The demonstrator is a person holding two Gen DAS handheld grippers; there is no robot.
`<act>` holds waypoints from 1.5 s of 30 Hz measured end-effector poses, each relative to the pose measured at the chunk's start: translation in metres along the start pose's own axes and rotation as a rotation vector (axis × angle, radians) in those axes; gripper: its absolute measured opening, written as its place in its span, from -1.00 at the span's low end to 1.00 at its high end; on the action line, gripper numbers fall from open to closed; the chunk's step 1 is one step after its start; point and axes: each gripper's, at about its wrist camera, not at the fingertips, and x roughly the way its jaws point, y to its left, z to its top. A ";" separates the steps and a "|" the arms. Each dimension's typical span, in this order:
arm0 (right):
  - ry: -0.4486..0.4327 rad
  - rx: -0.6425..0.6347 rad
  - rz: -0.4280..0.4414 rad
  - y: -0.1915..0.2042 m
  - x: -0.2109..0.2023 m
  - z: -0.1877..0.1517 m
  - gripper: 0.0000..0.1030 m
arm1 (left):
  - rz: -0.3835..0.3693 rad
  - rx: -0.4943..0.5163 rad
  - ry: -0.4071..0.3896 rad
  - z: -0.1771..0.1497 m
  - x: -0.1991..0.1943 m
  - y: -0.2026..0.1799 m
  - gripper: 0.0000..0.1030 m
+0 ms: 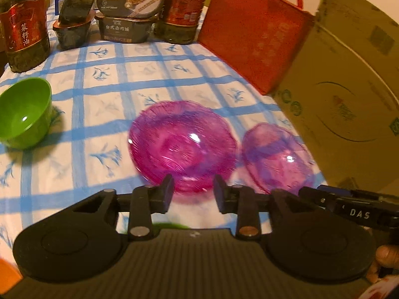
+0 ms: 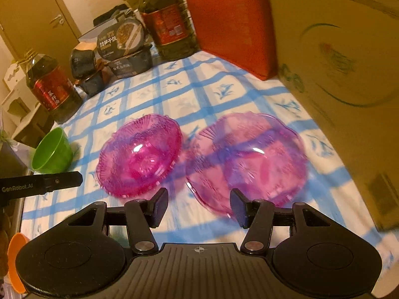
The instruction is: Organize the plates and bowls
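Note:
Two clear pink glass dishes lie side by side on the blue-checked tablecloth. The deeper pink bowl (image 1: pixel 182 147) (image 2: pixel 141 154) is on the left, the flatter pink plate (image 1: pixel 276 158) (image 2: pixel 247 159) on the right. A green bowl (image 1: pixel 23 122) (image 2: pixel 52 153) stands upright at the far left. My left gripper (image 1: pixel 193 194) is open and empty, just short of the pink bowl's near rim. My right gripper (image 2: pixel 198 208) is open and empty, in front of the gap between the two dishes. The right gripper's body (image 1: pixel 354 206) shows at the right of the left wrist view.
Two oil bottles (image 1: pixel 23 25) (image 1: pixel 183 7), stacked meal boxes (image 1: pixel 127 12) and dark cups (image 1: pixel 73 22) line the back. A red bag (image 1: pixel 251 37) and a cardboard box (image 1: pixel 349 94) wall the right side. An orange cup (image 2: pixel 15 259) sits at the lower left.

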 end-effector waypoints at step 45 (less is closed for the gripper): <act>-0.033 0.065 -0.074 -0.066 -0.077 -0.051 0.10 | 0.087 -0.115 -0.046 -0.083 -0.024 -0.085 0.43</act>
